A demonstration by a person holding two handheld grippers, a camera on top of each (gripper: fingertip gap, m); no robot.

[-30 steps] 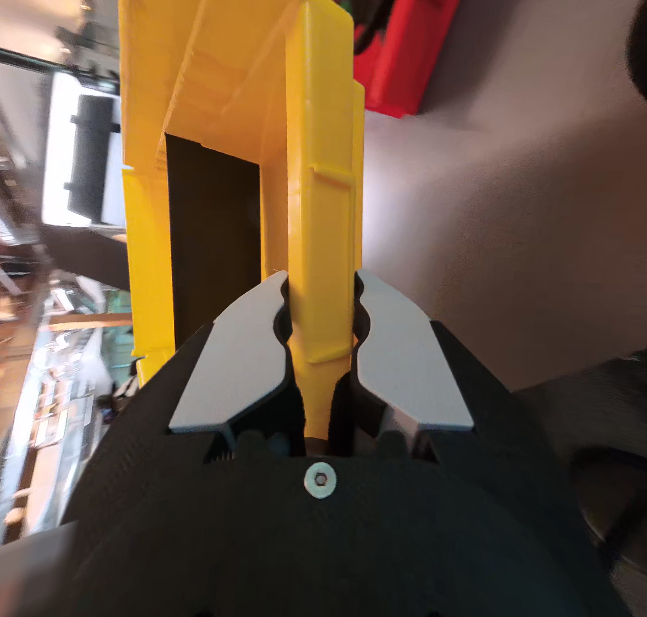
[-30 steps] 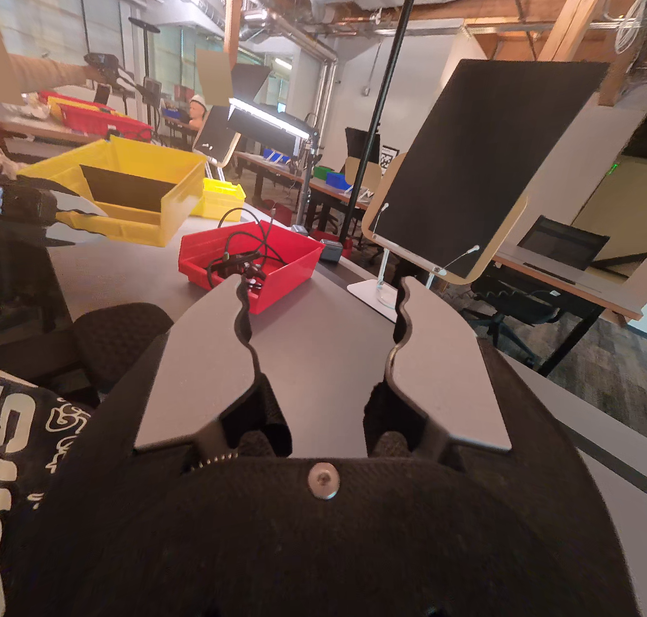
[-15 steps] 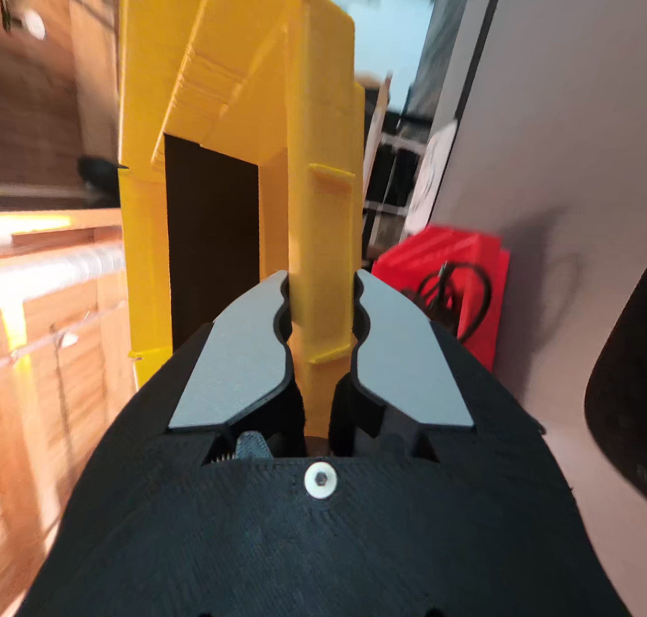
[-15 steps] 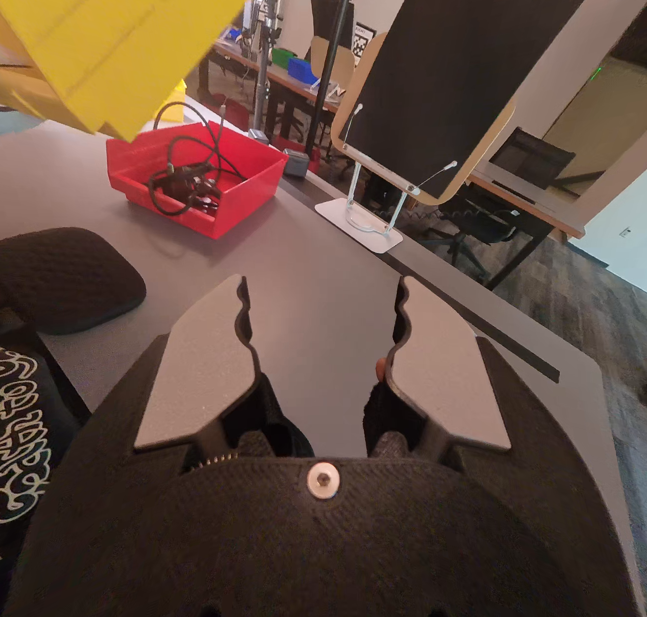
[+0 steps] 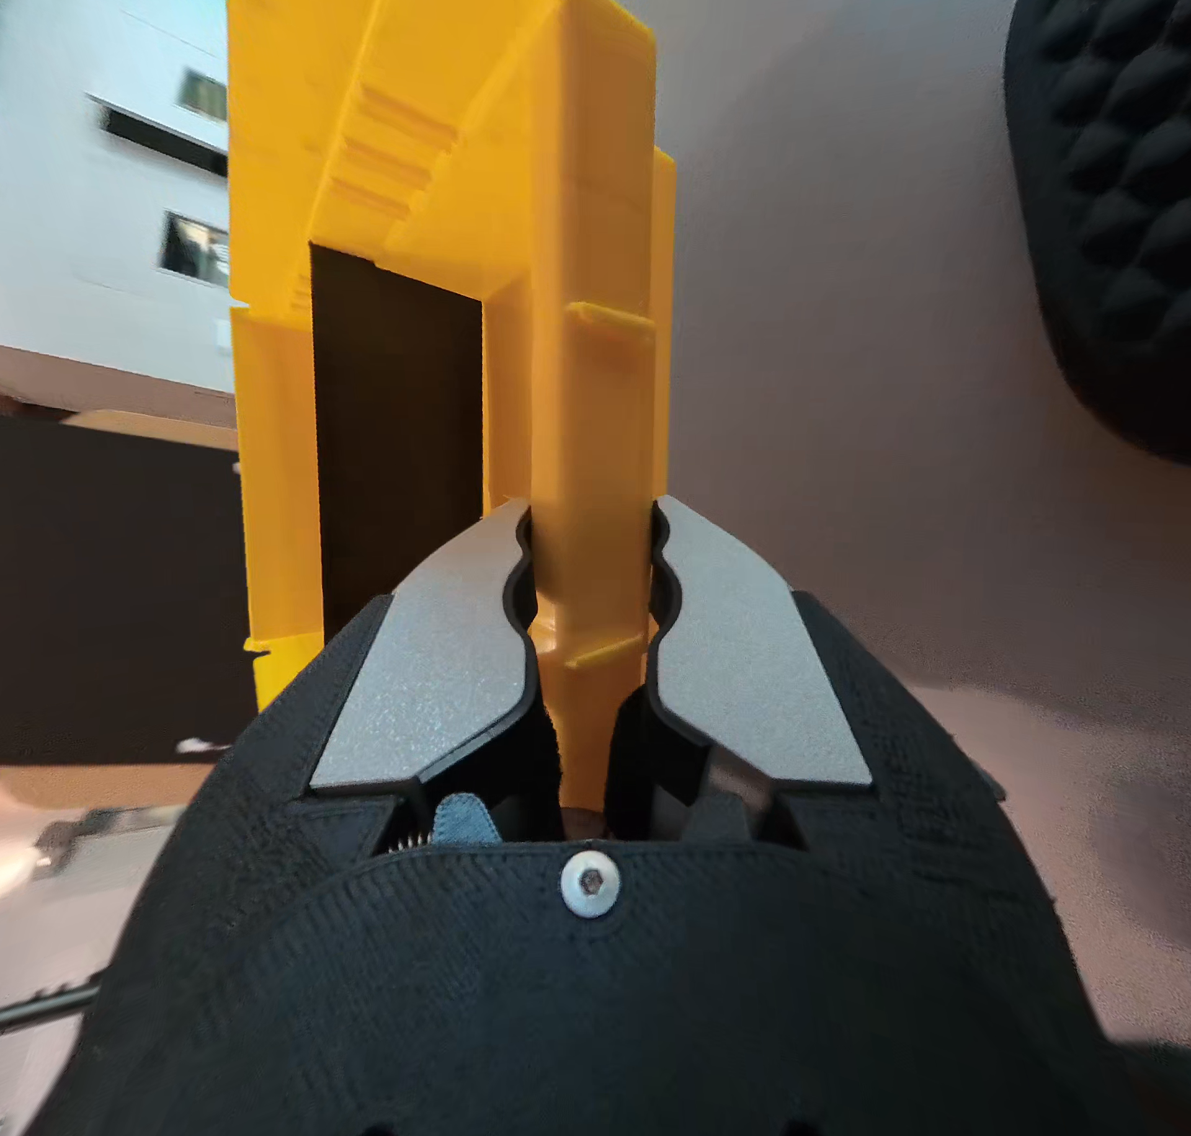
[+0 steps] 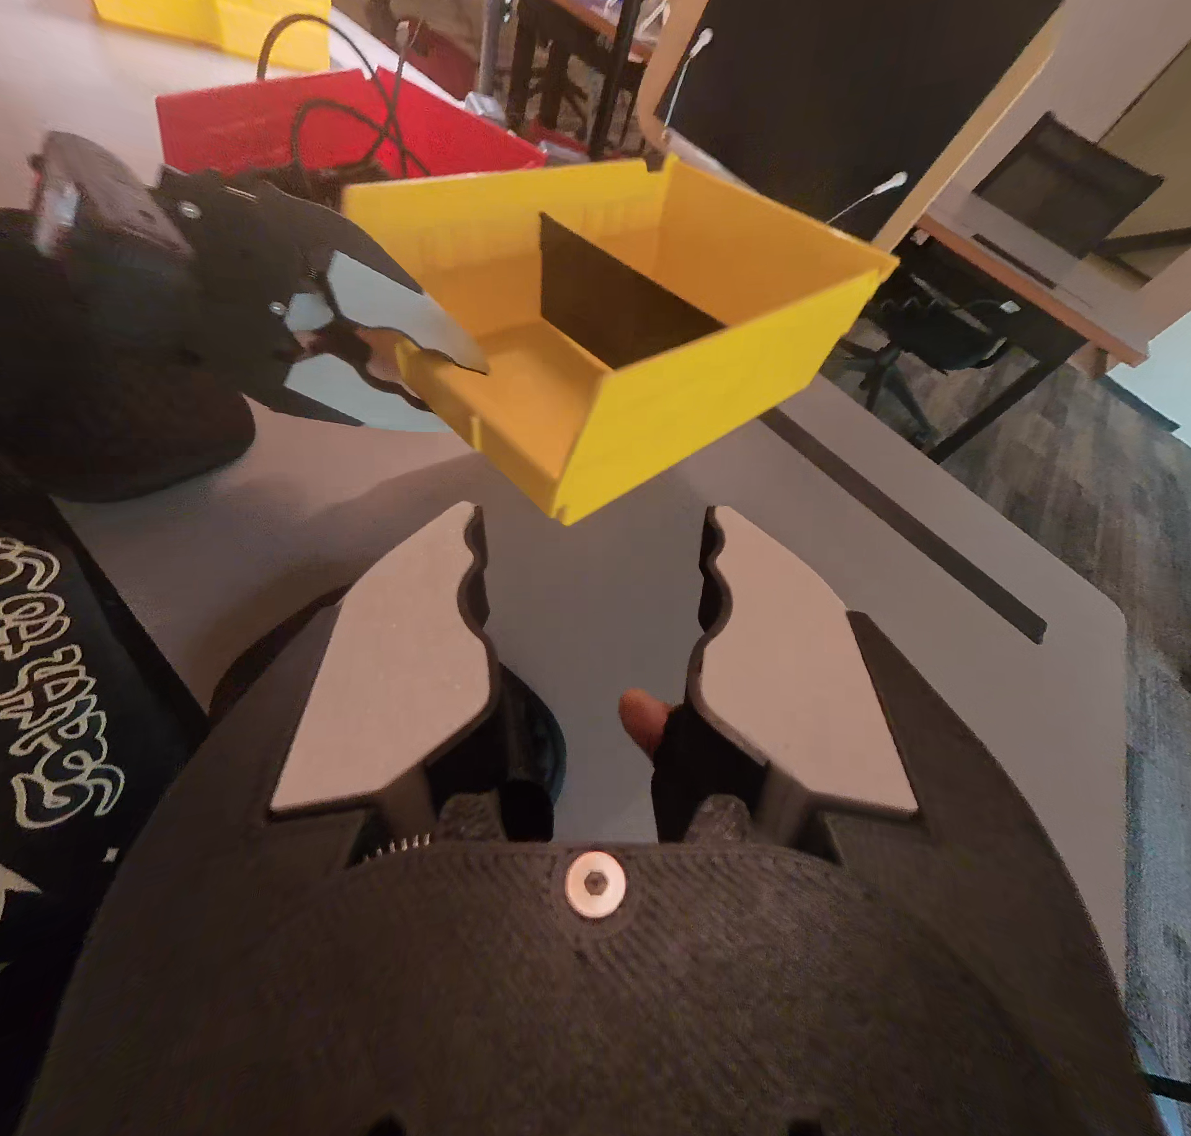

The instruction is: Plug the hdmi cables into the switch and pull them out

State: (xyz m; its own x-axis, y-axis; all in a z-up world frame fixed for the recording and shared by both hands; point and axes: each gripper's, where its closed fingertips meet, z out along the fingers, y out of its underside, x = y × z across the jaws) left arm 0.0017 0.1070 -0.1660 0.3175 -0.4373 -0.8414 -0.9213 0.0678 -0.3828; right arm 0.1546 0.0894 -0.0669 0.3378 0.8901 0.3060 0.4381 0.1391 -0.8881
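Note:
My left gripper (image 5: 590, 519) is shut on the rim of a yellow bin (image 5: 451, 203) with a black divider (image 5: 396, 435) inside. In the right wrist view the left gripper (image 6: 445, 358) holds this yellow bin (image 6: 677, 383) in the air above the grey table (image 6: 580, 641), tilted. My right gripper (image 6: 591, 544) is open and empty, just below and in front of the bin's low corner. A red bin (image 6: 271, 126) with black cables (image 6: 348, 113) stands farther back. I cannot make out a switch.
Another yellow bin (image 6: 206, 3) stands at the far left of the table. A black board on a stand (image 6: 838, 61) rises behind at the right. A black padded cushion (image 5: 1108, 171) lies at the left, near the left gripper. The table's right edge (image 6: 1095, 686) is close.
The left gripper has swung the yellow bin from the far left over to the middle of the table, in front of the right gripper. The right gripper has tilted downward and stays open.

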